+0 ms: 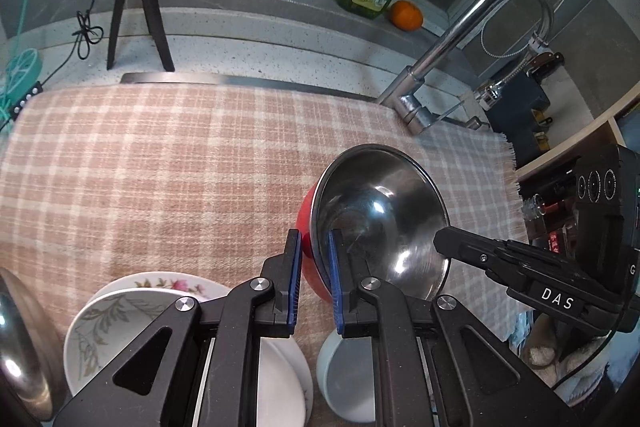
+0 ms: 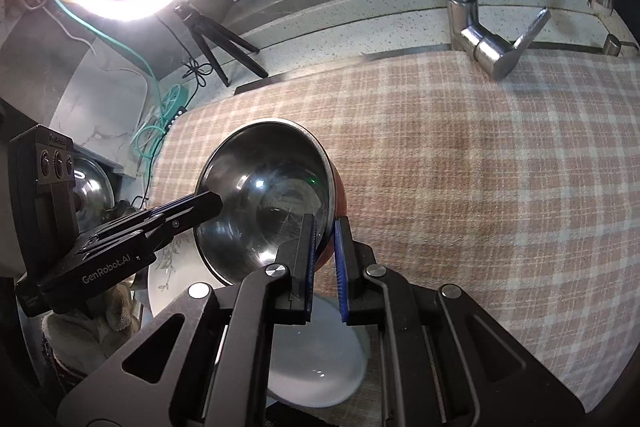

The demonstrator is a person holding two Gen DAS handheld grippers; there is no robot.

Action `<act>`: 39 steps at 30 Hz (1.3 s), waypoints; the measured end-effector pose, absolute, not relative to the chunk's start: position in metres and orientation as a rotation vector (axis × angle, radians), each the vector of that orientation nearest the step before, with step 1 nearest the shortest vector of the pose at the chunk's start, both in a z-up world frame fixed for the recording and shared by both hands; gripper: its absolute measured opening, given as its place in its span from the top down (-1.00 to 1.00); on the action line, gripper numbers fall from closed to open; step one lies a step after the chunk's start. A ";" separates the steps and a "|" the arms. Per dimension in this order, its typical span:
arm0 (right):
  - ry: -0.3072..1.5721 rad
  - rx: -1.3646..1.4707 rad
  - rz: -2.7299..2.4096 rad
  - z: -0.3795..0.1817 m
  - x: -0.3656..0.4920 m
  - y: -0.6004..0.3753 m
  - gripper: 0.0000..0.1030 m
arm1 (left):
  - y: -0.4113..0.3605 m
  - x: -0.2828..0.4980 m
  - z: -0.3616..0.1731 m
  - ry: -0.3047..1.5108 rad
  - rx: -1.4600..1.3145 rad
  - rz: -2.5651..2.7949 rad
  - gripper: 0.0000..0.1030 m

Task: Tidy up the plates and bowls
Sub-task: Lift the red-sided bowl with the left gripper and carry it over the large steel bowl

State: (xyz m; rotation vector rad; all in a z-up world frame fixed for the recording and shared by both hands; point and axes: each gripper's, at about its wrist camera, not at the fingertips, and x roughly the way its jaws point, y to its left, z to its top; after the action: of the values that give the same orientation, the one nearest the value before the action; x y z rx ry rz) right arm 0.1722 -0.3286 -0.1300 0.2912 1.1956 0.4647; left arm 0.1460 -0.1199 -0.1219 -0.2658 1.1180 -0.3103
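**Steel bowl with red shell, pinched at two points of its rim above the checked cloth**

The steel bowl (image 1: 380, 223), red on the outside and polished within, is held tilted over the checked cloth (image 1: 160, 167), clear of it. It is clamped at the rim by both grippers. In the left wrist view the left gripper (image 1: 314, 279) is clenched on the rim at the bowl's 7 o'clock, one blue pad on the red shell and one on the steel. The right gripper (image 1: 440, 239) bites the rim at about 4 o'clock. In the right wrist view the right gripper (image 2: 324, 259) is seen closed on the rim at the bowl's 5 o'clock.

The bowl is judged stiff and fairly light, but slippery: the polished lining offers little friction. A thin rim is a narrow purchase, so a two-sided hold is sensible. It would probably survive a drop, but the china below might not.

At 7 o'clock from the bowl, in the left wrist view, a floral plate (image 1: 168, 287) lies with a leaf-patterned dish (image 1: 104, 331) on top; both are judged brittle and heavier, best taken at the edge. A small white bowl (image 1: 348, 375) sits on the cloth just below the held bowl, at 6 o'clock. It is smooth and chippable, and is likewise best gripped across its wall.
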 end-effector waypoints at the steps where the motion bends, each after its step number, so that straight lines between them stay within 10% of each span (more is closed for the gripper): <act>1: 1.193 0.290 0.466 -0.127 0.171 -0.325 0.82 | -0.116 0.143 -0.119 1.113 -0.269 -0.312 0.78; 39: 1.183 0.100 0.781 -0.089 0.115 -0.083 0.81 | 0.094 0.044 -0.085 0.973 -0.439 -0.030 0.78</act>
State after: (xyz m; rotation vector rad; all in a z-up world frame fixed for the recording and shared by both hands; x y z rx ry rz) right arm 0.1154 -0.0830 -0.0894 0.1002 1.1832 0.7813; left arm 0.0442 0.0944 -0.0845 -0.4389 0.9729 -0.0305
